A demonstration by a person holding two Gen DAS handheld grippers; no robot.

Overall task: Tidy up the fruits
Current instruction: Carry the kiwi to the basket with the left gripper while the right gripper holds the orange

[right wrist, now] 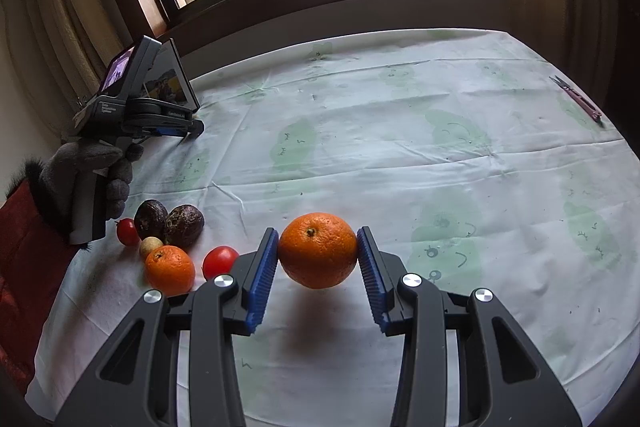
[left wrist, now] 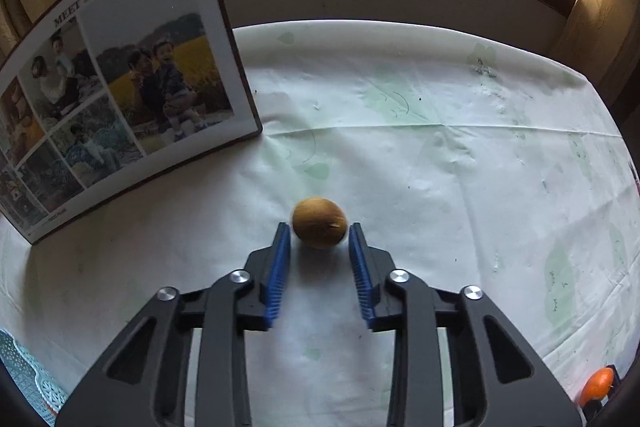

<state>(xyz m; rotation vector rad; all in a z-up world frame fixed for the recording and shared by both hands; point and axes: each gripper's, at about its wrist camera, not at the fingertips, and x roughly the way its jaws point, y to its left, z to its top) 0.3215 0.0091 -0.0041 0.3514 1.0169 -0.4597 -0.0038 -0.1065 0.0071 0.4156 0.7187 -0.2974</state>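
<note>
Brown kiwi (left wrist: 319, 222) lies on the cloth-covered surface (left wrist: 460, 167), just past the tips of the left tongs (left wrist: 319, 237), whose jaws stand apart and grip nothing. Left of the right tongs (right wrist: 318, 247), a small orange (right wrist: 169, 269), tomatoes and dark fruits lie grouped. Right tongs are clamped on a large orange (right wrist: 318, 250), raised off the surface.

The left black gripper with blue ribbed pads (left wrist: 319, 232) points forward over the table, its jaws spread with a gap on each side. The right black gripper with blue ribbed pads (right wrist: 317, 241) has both pads pressed on its load. A hand in a grey knitted glove (right wrist: 94, 171) grips the left handle.
</note>
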